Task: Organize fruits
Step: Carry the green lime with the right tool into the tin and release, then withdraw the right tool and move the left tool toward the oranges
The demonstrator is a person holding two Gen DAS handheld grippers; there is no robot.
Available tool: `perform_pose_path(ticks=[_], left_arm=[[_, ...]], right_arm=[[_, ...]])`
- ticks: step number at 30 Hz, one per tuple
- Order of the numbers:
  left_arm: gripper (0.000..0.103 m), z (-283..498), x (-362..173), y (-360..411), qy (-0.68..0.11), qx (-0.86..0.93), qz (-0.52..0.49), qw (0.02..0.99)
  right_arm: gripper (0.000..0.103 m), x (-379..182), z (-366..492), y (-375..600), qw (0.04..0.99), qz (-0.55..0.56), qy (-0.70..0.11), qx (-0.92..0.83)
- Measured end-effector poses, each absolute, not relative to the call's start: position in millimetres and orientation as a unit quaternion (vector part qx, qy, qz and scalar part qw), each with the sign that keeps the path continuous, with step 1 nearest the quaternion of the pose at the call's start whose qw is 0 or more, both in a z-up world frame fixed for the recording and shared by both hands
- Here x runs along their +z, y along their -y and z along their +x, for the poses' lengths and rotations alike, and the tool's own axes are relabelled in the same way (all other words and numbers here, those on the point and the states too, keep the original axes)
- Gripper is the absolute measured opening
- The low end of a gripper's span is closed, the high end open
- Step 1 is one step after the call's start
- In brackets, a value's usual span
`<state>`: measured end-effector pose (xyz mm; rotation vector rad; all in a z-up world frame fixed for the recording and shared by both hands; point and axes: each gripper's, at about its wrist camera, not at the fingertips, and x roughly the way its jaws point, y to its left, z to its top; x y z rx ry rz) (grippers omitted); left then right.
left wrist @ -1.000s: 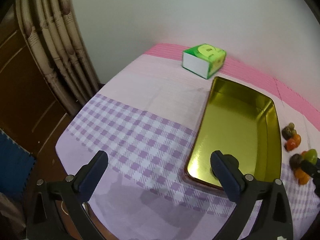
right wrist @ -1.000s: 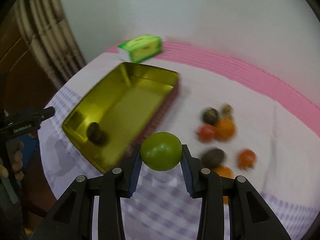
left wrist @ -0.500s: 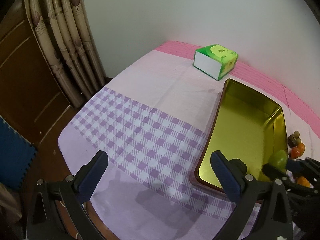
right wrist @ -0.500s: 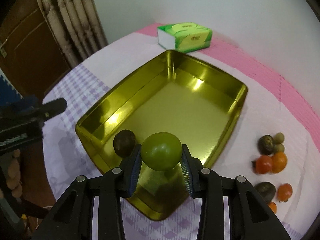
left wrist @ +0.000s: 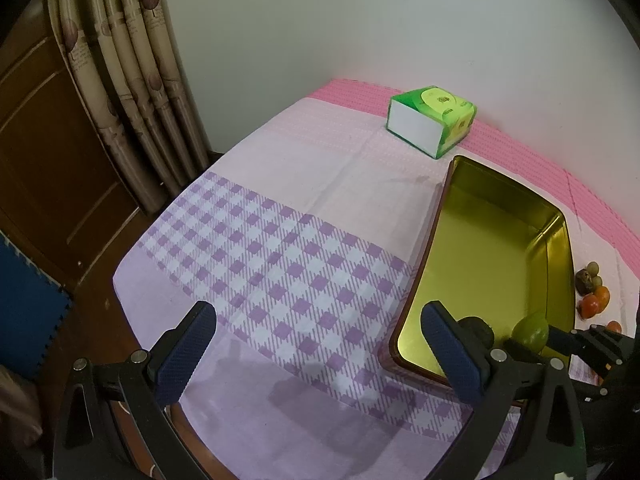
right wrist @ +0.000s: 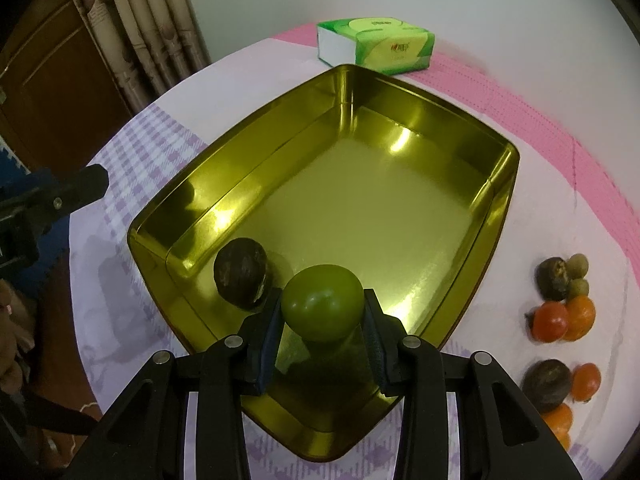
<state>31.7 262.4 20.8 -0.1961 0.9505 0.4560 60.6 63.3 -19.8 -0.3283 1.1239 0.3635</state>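
Observation:
My right gripper (right wrist: 322,312) is shut on a round green fruit (right wrist: 322,302) and holds it low inside the near corner of the gold tin tray (right wrist: 496,172). A dark brown fruit (right wrist: 240,276) lies in the tray just left of it. The same green fruit (left wrist: 530,330) shows in the left wrist view between the right gripper's fingers, over the tray (left wrist: 440,216). My left gripper (left wrist: 320,344) hangs open above the checked cloth, left of the tray, with nothing between its fingers. More fruits lie on the cloth right of the tray: a dark one (right wrist: 554,278), a red one (right wrist: 552,322), orange ones (right wrist: 582,316).
A green tissue box (right wrist: 374,46) stands behind the tray near the wall. The table's left edge (left wrist: 132,280) drops off toward a curtain (left wrist: 132,80) and a wooden door. A person's hand (right wrist: 12,340) shows at the far left in the right wrist view.
My right gripper carried the green fruit from above the cloth leftward and down into the tray's near corner. The left gripper stayed open and barely shifted.

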Motion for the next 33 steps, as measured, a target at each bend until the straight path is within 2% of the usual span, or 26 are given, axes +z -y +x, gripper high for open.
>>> perform_pose_path(ticks=[10, 16, 18, 21, 27, 33], left_arm=[[0.102, 32.4, 19.0, -261.0, -0.455, 0.215, -0.092, 0.859], [0.102, 33.1, 18.5, -257.7, -0.456, 0.211, -0.086, 0.86], [0.102, 33.3, 18.8, -256.2, -0.455, 0.211, -0.082, 0.861], [0.102, 33.5, 19.8, -254.8, -0.453, 0.209, -0.079, 0.863], [0.102, 32.9, 23.4, -247.2, -0.446, 0.202, -0.068, 0.869], [0.102, 29.7, 31.9, -228.8, -0.417, 0.205, -0.028, 0.885]], right_arm=[[0.042, -18.9, 59.4, -63.8, 0.82, -0.146, -0.525, 0.175], [0.055, 2.9, 50.9, -46.8, 0.842, -0.103, -0.498, 0.182], [0.063, 12.4, 47.8, -35.4, 0.851, -0.091, -0.486, 0.177], [0.067, 28.3, 43.2, -9.2, 0.87, -0.081, -0.462, 0.151], [0.081, 50.9, 40.7, 77.3, 0.899, -0.05, -0.433, 0.055], [0.087, 48.3, 34.4, 175.2, 0.901, -0.029, -0.429, -0.053]])
